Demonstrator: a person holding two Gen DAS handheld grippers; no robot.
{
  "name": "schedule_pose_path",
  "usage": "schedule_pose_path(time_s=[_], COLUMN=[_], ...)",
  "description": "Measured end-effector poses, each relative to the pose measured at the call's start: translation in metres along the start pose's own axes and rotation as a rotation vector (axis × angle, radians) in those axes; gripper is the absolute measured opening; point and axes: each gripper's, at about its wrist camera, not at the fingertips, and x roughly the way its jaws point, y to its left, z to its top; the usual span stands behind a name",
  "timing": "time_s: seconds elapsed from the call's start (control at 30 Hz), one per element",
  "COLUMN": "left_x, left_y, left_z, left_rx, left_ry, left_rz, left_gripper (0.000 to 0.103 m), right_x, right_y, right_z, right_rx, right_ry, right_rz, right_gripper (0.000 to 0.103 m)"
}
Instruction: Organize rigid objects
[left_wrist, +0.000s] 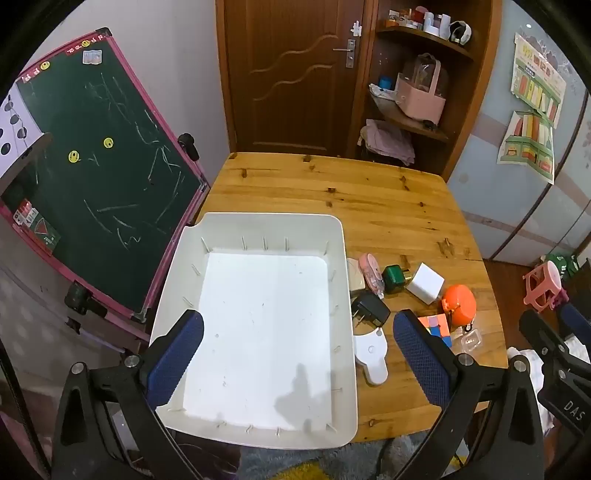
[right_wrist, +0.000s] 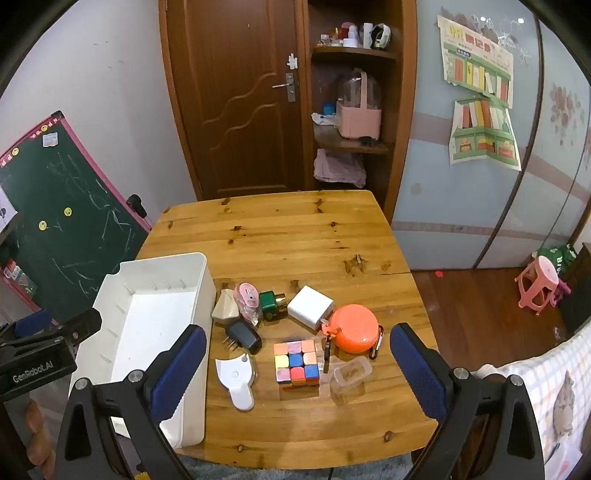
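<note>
While both the left gripper (left_wrist: 298, 354) and right gripper (right_wrist: 298, 363) are held wide and empty, the stiff, light puzzle cube (right_wrist: 296, 362) is best clamped across 2 flat opposite faces.

Green chalkboard (left_wrist: 103, 177) leaned off the table's left edge; brown door (right_wrist: 236, 103), shelves (right_wrist: 351, 144) behind; pink stool (right_wrist: 537, 288) right.

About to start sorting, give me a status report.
Left gripper and right gripper open, holding nothing. White bin empty. Puzzle cube, orange case, black charger loose on table. Nothing blocking.
</note>
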Motion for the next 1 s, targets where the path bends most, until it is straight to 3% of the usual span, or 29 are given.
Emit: schedule_pose_path(time_s=[1.0], left_x=[0.008], left_y=[-0.005], left_z=[-0.010], left_rx=[0.004], left_ry=[0.024], left_rz=[-0.011], left_gripper=[0.102], right_x=[0.011], right_y=[-0.001], right_z=[-0.002], right_rx=[0.011], right_ry=[0.038], right_rz=[0.005], right_gripper=[0.100])
